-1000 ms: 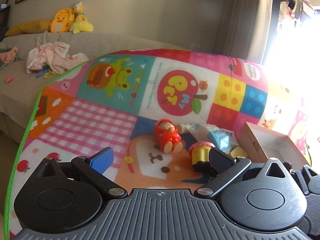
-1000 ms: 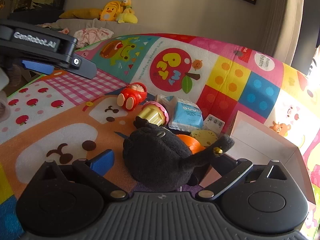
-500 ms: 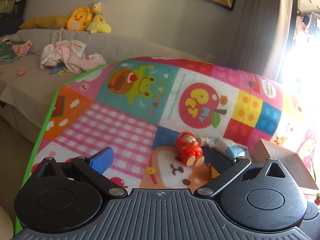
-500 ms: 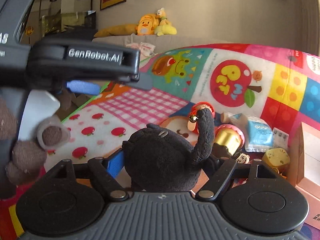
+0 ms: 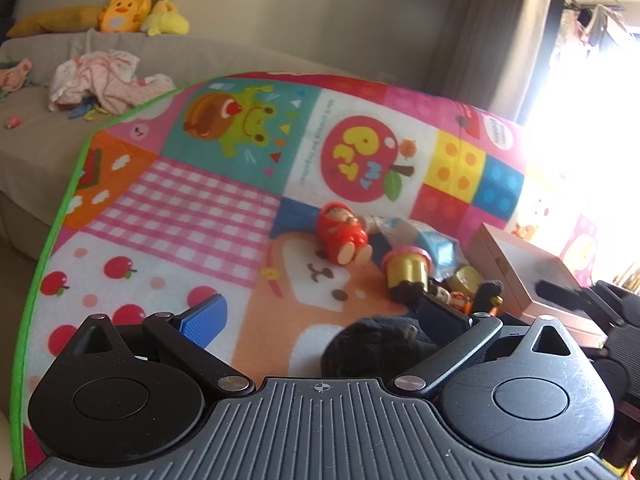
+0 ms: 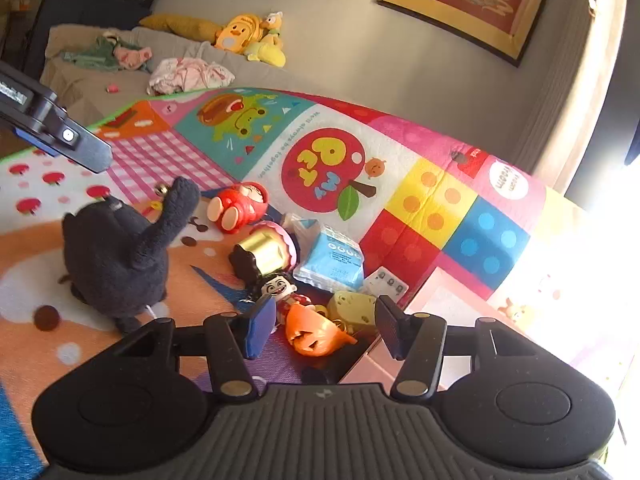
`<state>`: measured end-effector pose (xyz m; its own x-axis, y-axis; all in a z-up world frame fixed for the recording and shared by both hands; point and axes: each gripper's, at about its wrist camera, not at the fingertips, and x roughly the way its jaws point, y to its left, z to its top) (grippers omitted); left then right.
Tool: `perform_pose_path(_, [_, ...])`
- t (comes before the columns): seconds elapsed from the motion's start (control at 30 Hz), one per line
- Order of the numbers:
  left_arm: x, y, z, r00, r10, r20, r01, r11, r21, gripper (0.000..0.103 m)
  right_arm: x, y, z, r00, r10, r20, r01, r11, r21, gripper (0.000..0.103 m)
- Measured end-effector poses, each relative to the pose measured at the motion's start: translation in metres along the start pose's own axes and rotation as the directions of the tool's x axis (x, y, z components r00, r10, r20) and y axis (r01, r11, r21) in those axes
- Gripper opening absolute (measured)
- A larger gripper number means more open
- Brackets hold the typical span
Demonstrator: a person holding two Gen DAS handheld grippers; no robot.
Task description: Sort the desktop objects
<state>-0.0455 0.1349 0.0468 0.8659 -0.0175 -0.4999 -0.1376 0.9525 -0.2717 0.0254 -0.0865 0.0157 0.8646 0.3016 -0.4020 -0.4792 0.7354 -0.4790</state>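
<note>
A moment ago the black plush cat [image 6: 116, 256] sat between the fingers of my right gripper [image 6: 326, 330]; now it stands free on the play mat [image 6: 420, 200], off to the left of that gripper and a little ahead of it, with nothing touching it. The jaws of my right gripper have just been closing and stand about half apart with nothing pressed between them; just ahead of the gap lies the orange pumpkin toy [image 6: 314, 336], with the small doll figure [image 6: 280, 288] by the left finger and the yellow cheese-like piece [image 6: 352, 306] by the right one. I read that as the cat being put down in its spot, so one item of the sort is done and the next pick is likely from this little heap. The cat is dark, soft and fuzzy, sitting upright with its tail raised and a small gold bell near the tail tip; it looks light and squashy. My left gripper [image 5: 320, 316] hangs wide and empty, with the cat low between its fingers but not touched. Beyond lie the red doll [image 6: 240, 208], the gold cup with a pink rim [image 6: 266, 250] on its side, and the blue tissue pack [image 6: 332, 258]; the pale box [image 5: 532, 276] is to the right.
</note>
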Motion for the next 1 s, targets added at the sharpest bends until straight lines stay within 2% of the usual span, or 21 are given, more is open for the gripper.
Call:
perform_pose_path(0.13, [-0.003,-0.019,-0.010,0.999,-0.028,-0.034,0.030,0.998,0.051,0.103,0.032,0.019,-0.007,0.998,-0.048,-0.051,0.043,0.994,-0.097,0.053])
perform_pose_path(0.17, [-0.003,-0.021,-0.013,0.998,-0.027,-0.048,0.030,0.998,0.059,0.103,0.035,0.021,-0.008,0.997,-0.049,-0.061,0.043,0.993,-0.107,0.040])
perform_pose_path(0.2, [-0.002,-0.024,-0.016,0.998,-0.024,-0.065,0.029,0.997,0.067,0.103,0.035,0.021,-0.008,0.997,-0.038,-0.072,0.030,0.994,-0.107,0.034])
perform_pose_path(0.23, [0.000,-0.025,-0.020,0.997,-0.021,-0.081,0.027,0.997,0.074,0.103,0.031,0.021,-0.008,0.997,-0.035,-0.074,0.028,0.995,-0.096,0.034])
perform_pose_path(0.3, [0.003,-0.028,-0.027,0.994,-0.016,-0.109,0.025,0.996,0.083,0.103,0.017,0.015,-0.008,0.997,-0.018,-0.073,0.013,0.998,-0.066,0.025])
perform_pose_path(0.33, [0.005,-0.029,-0.031,0.992,-0.015,-0.124,0.025,0.996,0.083,0.103,0.007,0.011,-0.008,0.997,0.004,-0.076,-0.007,0.999,-0.039,0.018])
perform_pose_path(0.37, [0.007,-0.031,-0.034,0.991,-0.013,-0.135,0.025,0.996,0.081,0.103,-0.004,0.004,-0.008,0.996,0.043,-0.081,-0.043,0.999,0.003,0.004])
perform_pose_path(0.4, [0.009,-0.032,-0.036,0.989,-0.016,-0.146,0.027,0.997,0.077,0.103,-0.016,-0.003,-0.008,0.992,0.091,-0.087,-0.087,0.995,0.046,0.003])
perform_pose_path(0.5, [0.012,-0.041,-0.041,0.987,-0.032,-0.160,0.045,0.996,0.076,0.103,-0.051,-0.024,-0.015,0.977,0.195,-0.082,-0.181,0.972,0.153,0.003])
perform_pose_path(0.57, [0.015,-0.049,-0.042,0.986,-0.034,-0.165,0.048,0.995,0.084,0.103,-0.066,-0.032,-0.022,0.973,0.219,-0.075,-0.202,0.961,0.188,0.003])
perform_pose_path(0.63, [0.018,-0.055,-0.044,0.985,-0.030,-0.172,0.046,0.995,0.090,0.103,-0.076,-0.030,-0.029,0.984,0.167,-0.056,-0.157,0.976,0.152,0.003])
perform_pose_path(0.73, [0.022,-0.061,-0.046,0.983,-0.016,-0.184,0.034,0.995,0.098,0.103,-0.070,-0.012,-0.032,0.999,0.035,-0.024,-0.035,0.999,0.001,0.008])
perform_pose_path(0.8, [0.022,-0.064,-0.045,0.984,-0.006,-0.180,0.025,0.994,0.106,0.103,-0.057,-0.001,-0.031,1.000,0.017,-0.005,-0.018,0.996,-0.083,0.020])
perform_pose_path(0.87, [0.021,-0.063,-0.043,0.985,0.001,-0.174,0.019,0.994,0.109,0.103,-0.040,0.007,-0.026,1.000,0.004,-0.005,-0.005,0.993,-0.120,0.041])
perform_pose_path(1.0, [0.029,-0.057,-0.039,0.984,0.015,-0.179,0.004,0.994,0.106,0.103,0.001,0.021,-0.017,0.998,-0.021,-0.055,0.011,0.985,-0.170,0.042])
